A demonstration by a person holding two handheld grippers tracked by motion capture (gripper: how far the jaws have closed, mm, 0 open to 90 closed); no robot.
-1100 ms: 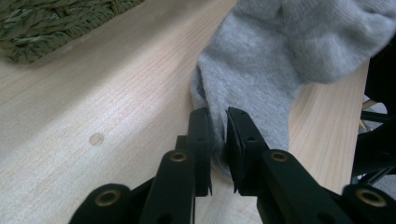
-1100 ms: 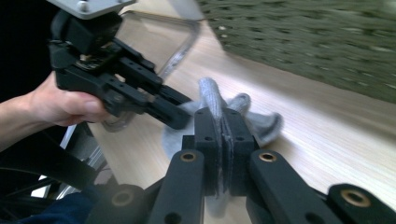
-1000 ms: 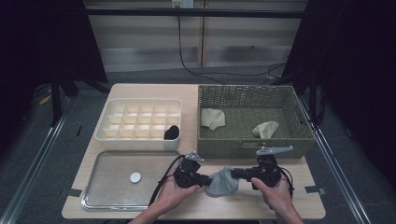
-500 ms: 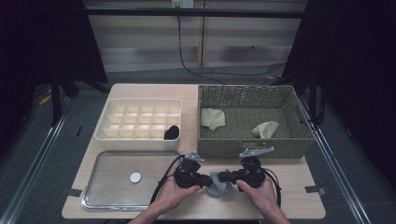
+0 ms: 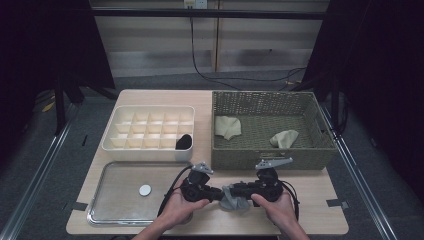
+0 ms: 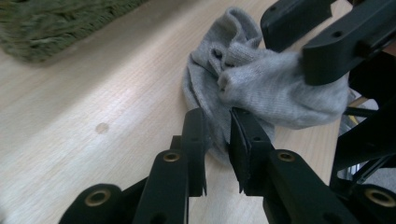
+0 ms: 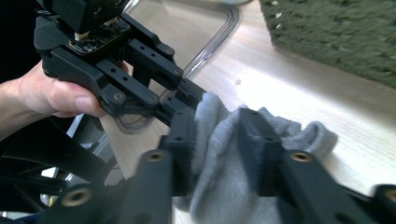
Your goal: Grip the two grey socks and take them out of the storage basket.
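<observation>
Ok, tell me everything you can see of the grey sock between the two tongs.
The grey sock is a soft ribbed knit, bunched into folds on the light wooden table in front of the green woven basket. The left tongs pinch a thin edge of it. The right tongs, whose jaws have just been opening, have a thick fold between them. The sock's opening cannot be made out.

my left gripper [image 5: 214,193] and right gripper [image 5: 239,190] are matt black, blocky bodies. each carries a grey three-cornered plate on top and trails a black cable toward my side. up close the fingers [image 6: 195,140] are flat black bars with square-cut tips, hinged on linkage arms with brass-coloured bushings at the pivots. small round screw holes dot the bars. a bare circuit board sits in the left body. my forearms are bare, no sleeves.
</observation>
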